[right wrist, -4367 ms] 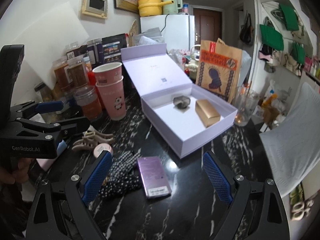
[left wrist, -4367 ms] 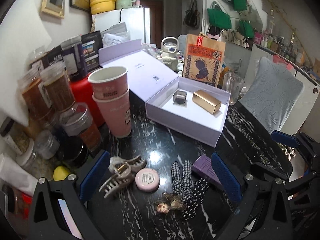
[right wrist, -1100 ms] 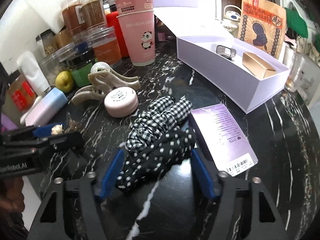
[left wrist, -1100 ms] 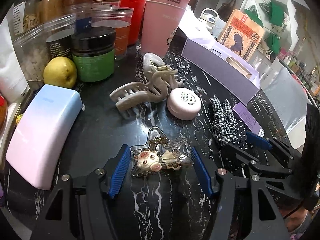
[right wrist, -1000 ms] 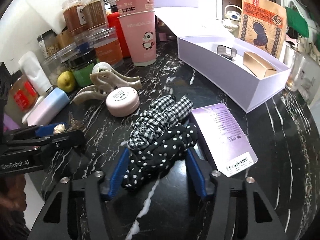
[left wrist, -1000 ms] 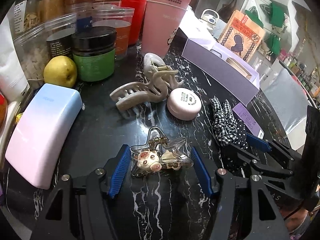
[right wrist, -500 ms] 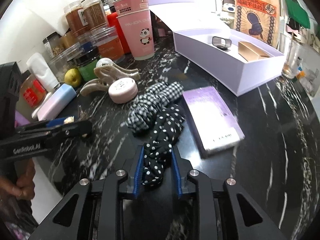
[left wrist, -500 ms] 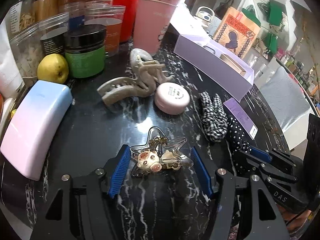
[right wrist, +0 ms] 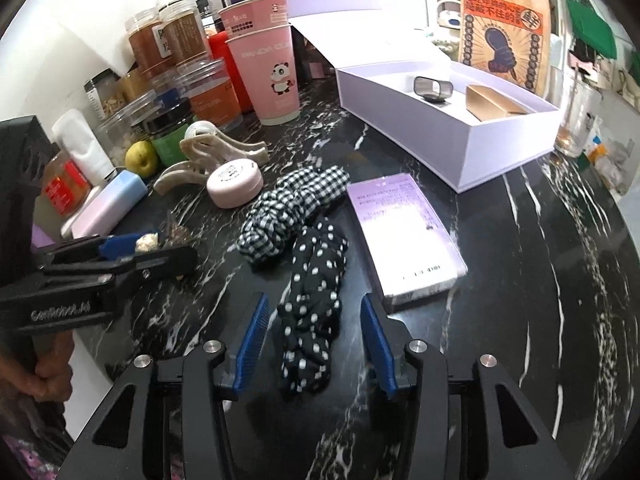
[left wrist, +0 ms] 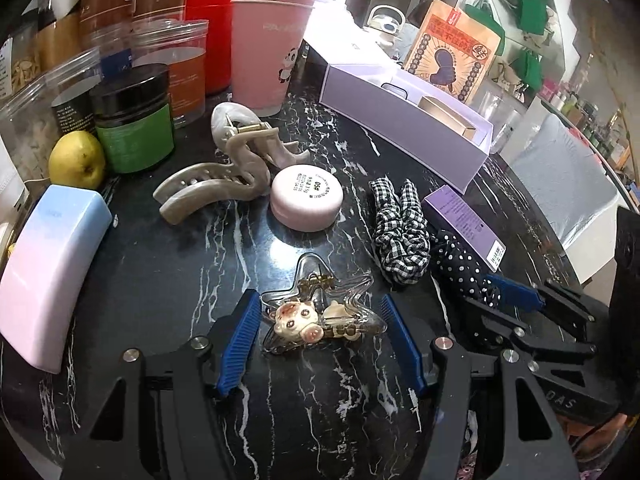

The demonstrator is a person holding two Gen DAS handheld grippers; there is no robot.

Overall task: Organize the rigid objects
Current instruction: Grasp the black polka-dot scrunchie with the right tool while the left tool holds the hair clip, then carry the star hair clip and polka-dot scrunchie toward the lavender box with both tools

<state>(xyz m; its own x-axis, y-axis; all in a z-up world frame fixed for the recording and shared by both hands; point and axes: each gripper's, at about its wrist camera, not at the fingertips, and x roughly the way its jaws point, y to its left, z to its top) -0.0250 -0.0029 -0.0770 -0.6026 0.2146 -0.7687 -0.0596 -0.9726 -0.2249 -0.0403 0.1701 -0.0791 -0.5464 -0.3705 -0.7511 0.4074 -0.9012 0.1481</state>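
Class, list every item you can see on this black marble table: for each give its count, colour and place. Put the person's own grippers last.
Star hair clip: 1, clear with a cream figure, between the left jaws.
Polka-dot scrunchie: 1, black and white, between the right jaws.
Checked scrunchie: 1, black and white, touching the polka-dot one.
Flat box: 1, purple, right of the scrunchies.
Round compact: 1, pink, mid-table.
Claw clips: 2, beige, beside the compact.
Paper cups: 2 stacked, pink, behind the clips.
Gift box: 1, lilac, open, holding a gold bar.
Left gripper: open.
Right gripper: open.
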